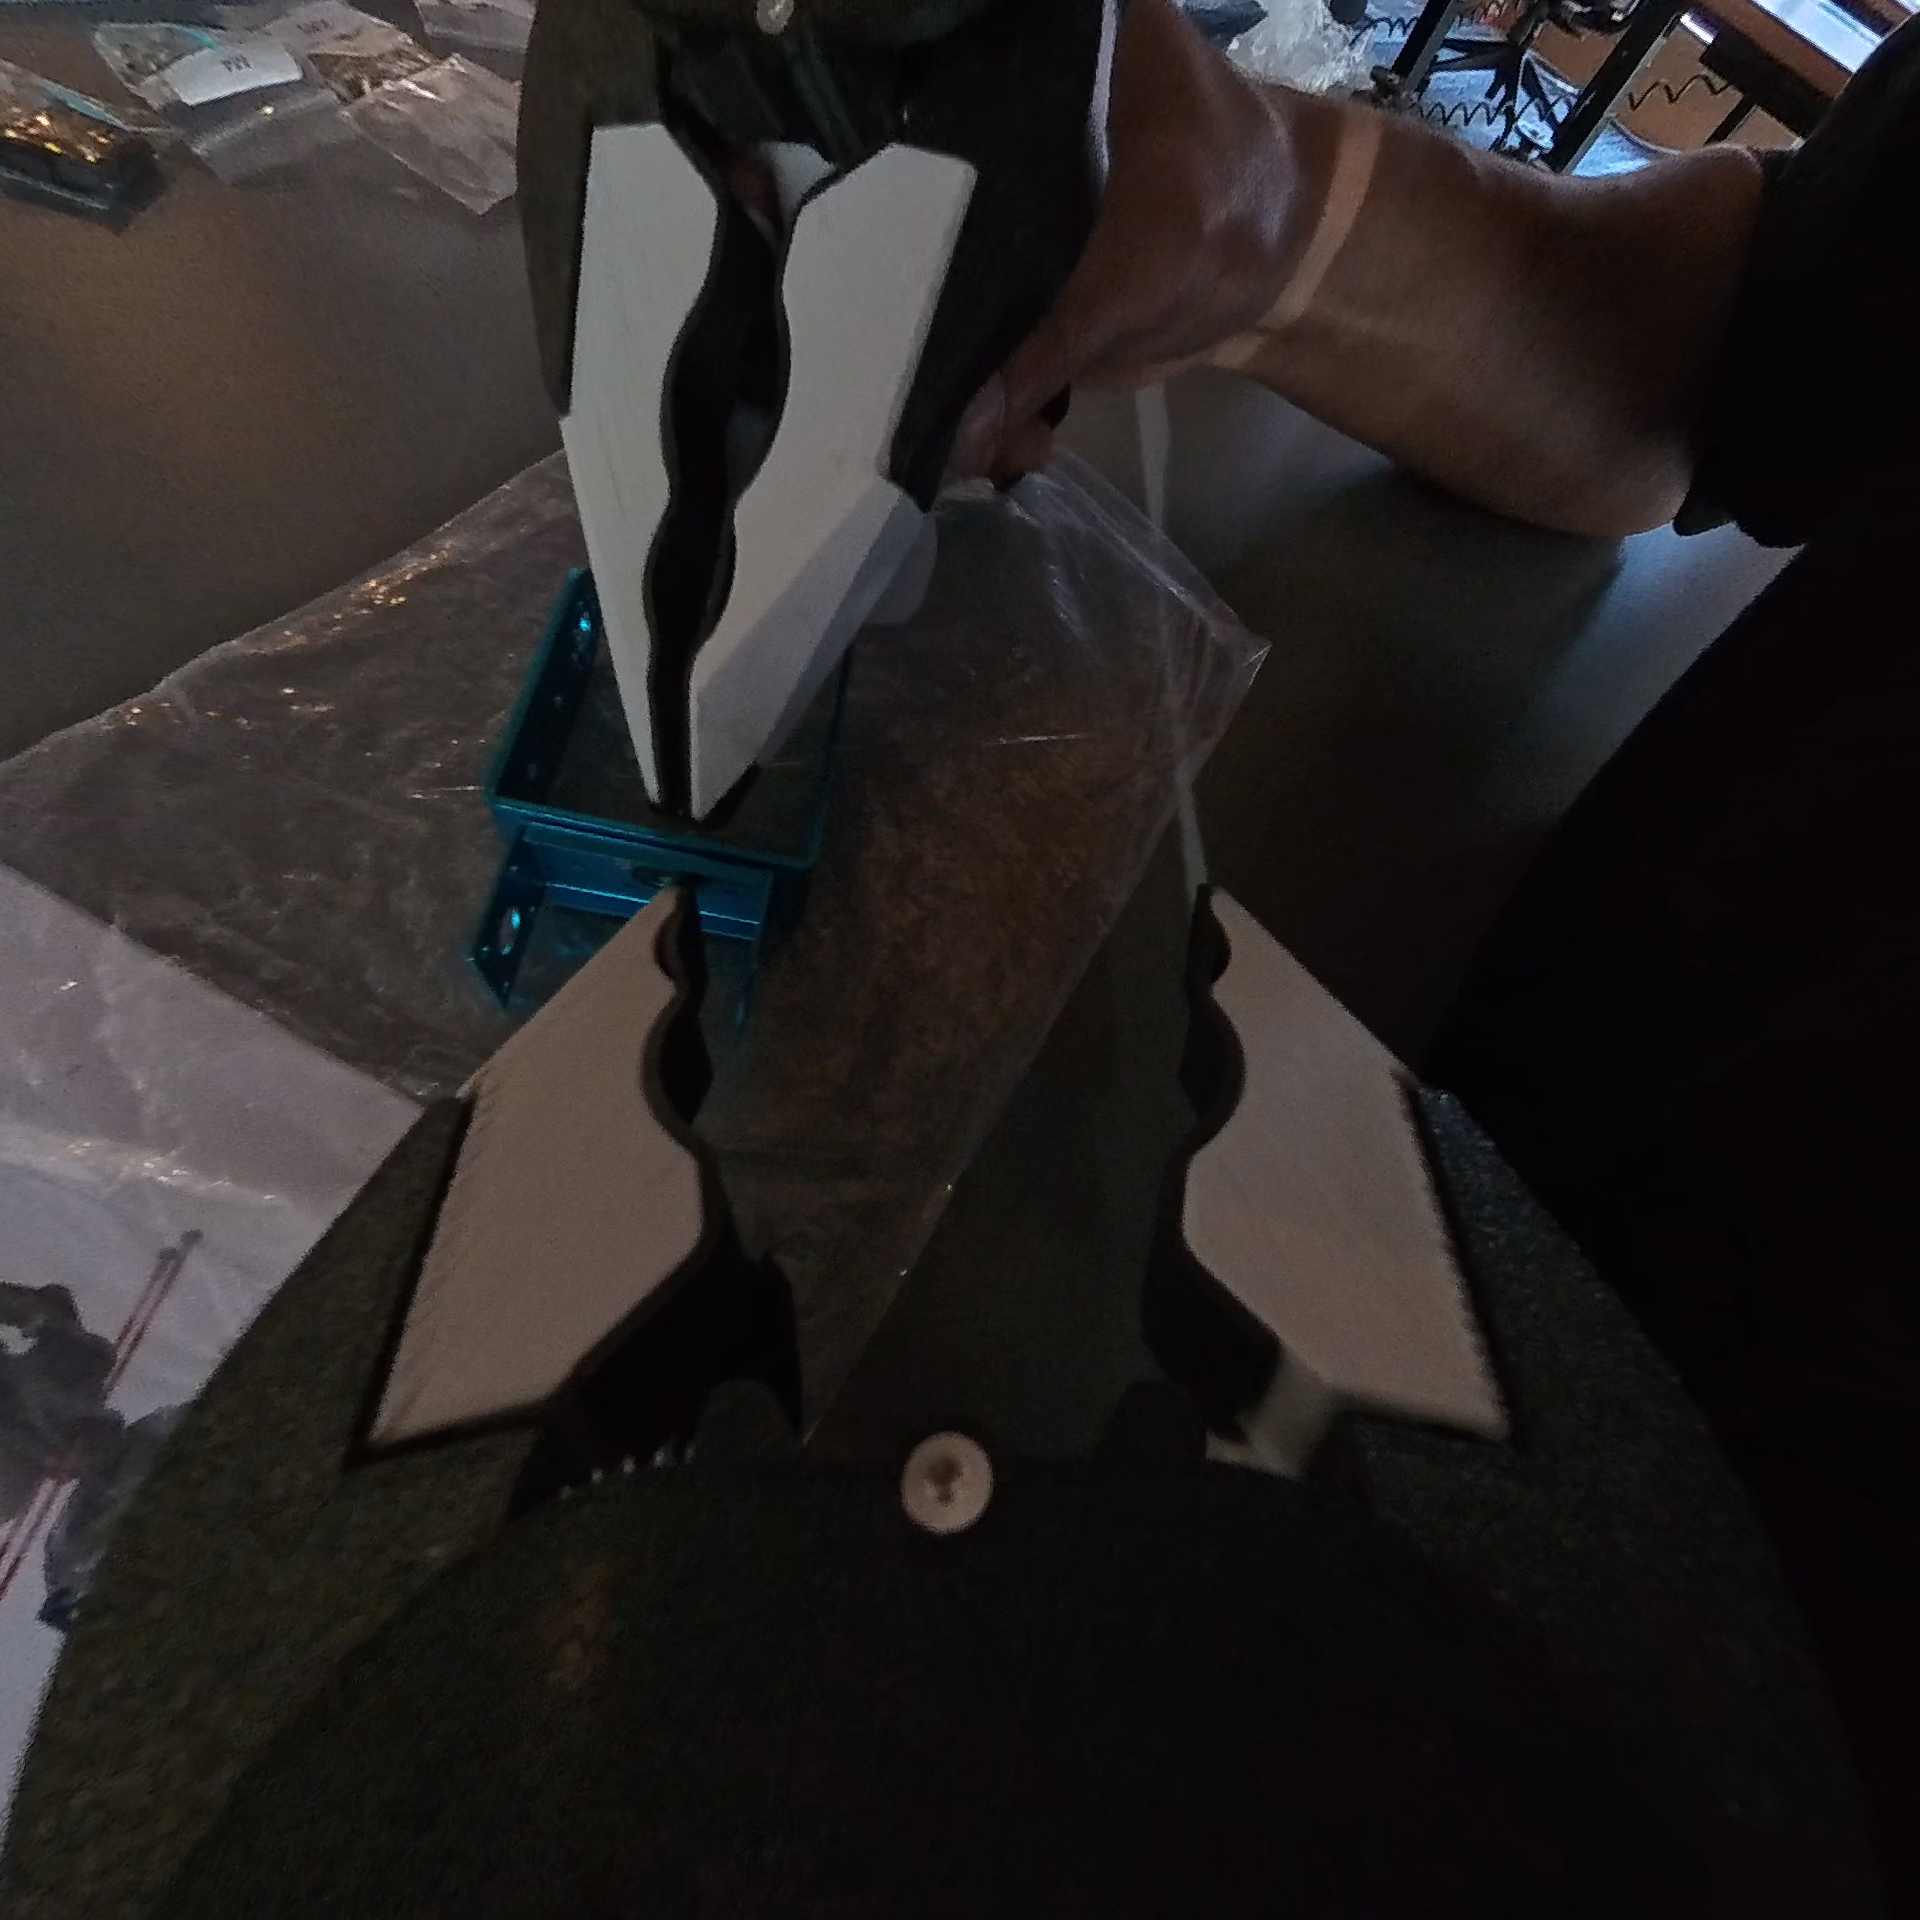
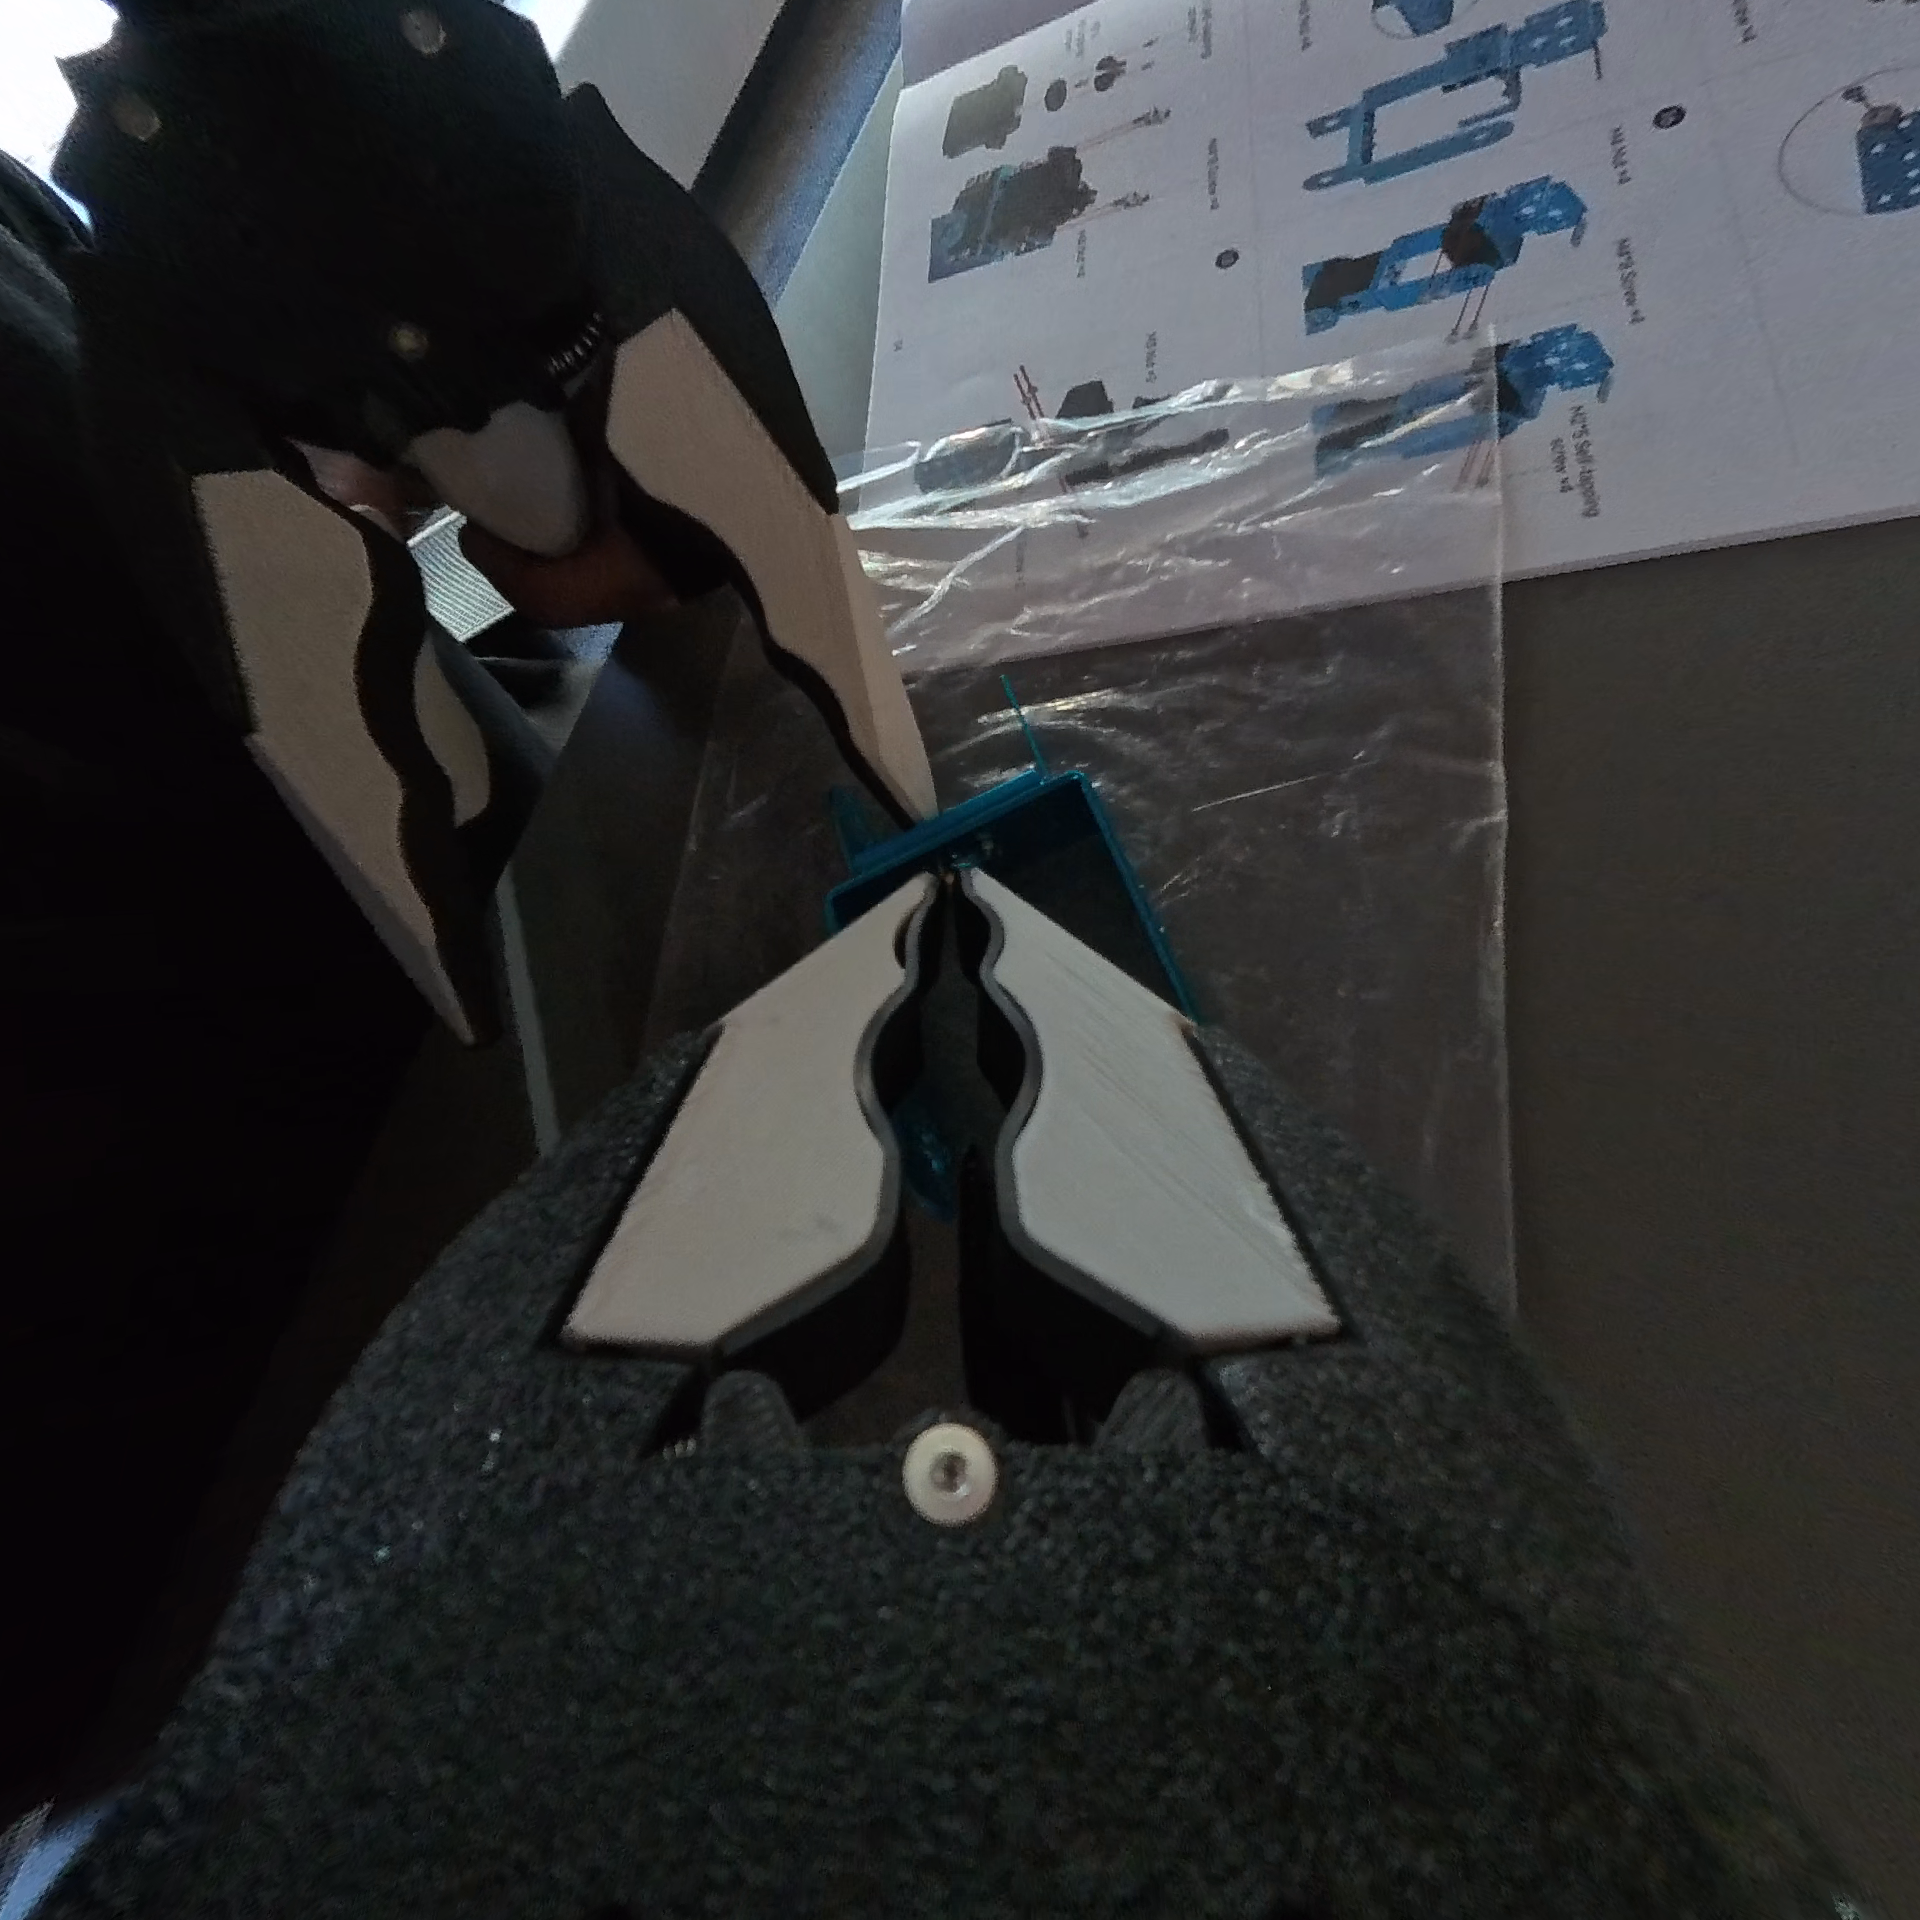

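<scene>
A blue metal U-shaped bracket (image 1: pixel 634 873) stands on a clear plastic bag (image 1: pixel 987 831) on the dark table; I cannot tell whether it is inside the bag or on top of it. My right gripper (image 1: pixel 675 805) comes down from above and is shut on the bracket's upper edge; in the right wrist view its tips (image 2: pixel 943 878) pinch the bracket (image 2: pixel 1029 821). My left gripper (image 1: pixel 940 902) is open, its left fingertip (image 1: pixel 665 925) against the bracket and the bag lying between its fingers. It also shows in the right wrist view (image 2: pixel 686 914), its far fingertip (image 2: pixel 909 800) at the bracket.
A printed sheet with pictures of blue parts (image 2: pixel 1299 260) lies beyond the bag (image 2: pixel 1299 675) and also shows at the left (image 1: pixel 94 1195). Small clear bags of parts (image 1: pixel 260 94) lie at the back left. A person's forearm (image 1: pixel 1455 322) reaches in from the right.
</scene>
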